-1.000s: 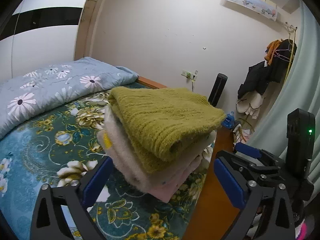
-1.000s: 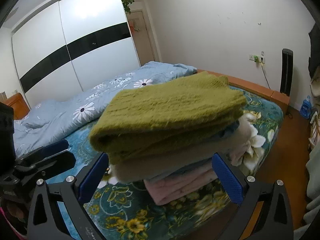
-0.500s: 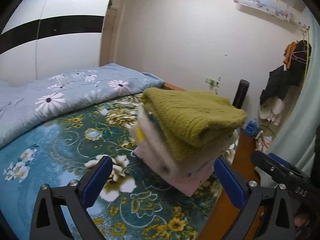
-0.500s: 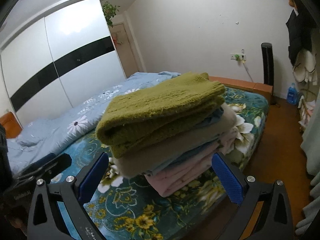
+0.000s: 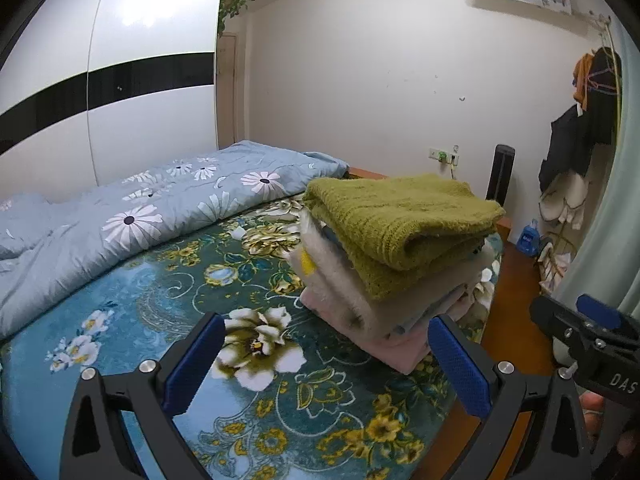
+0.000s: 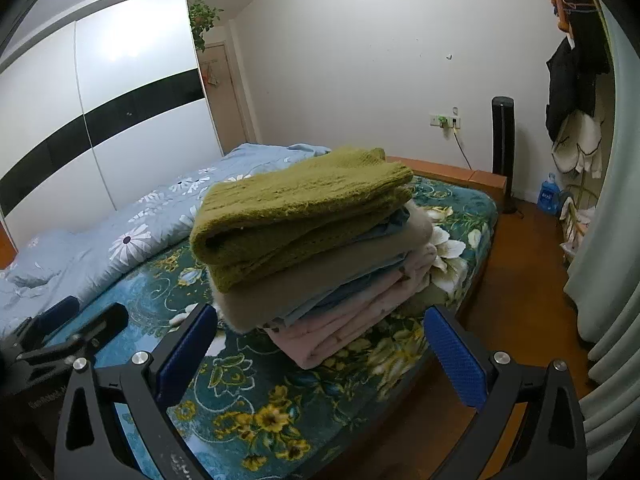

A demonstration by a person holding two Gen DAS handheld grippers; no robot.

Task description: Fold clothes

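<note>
A stack of folded clothes rests near the foot corner of the bed, topped by an olive green knit sweater (image 5: 400,216) (image 6: 304,204). Under it lie a cream fleece garment (image 6: 320,276), a light blue piece and pink garments (image 6: 340,332). My left gripper (image 5: 326,364) is open, held back from the stack above the floral sheet with nothing between its fingers. My right gripper (image 6: 320,356) is open too, pulled back in front of the stack and holding nothing. Each gripper shows at the edge of the other's view.
The bed carries a teal floral sheet (image 5: 168,304) and a light blue daisy quilt (image 5: 132,220) along its far side. A wooden floor (image 6: 516,280), a black tower fan (image 6: 503,152), hanging clothes (image 6: 576,92) and a pale curtain (image 6: 616,260) lie to the right.
Both grippers have drawn back from the stack, which looks smaller and farther now. The stack itself has stayed in place on the bed.
</note>
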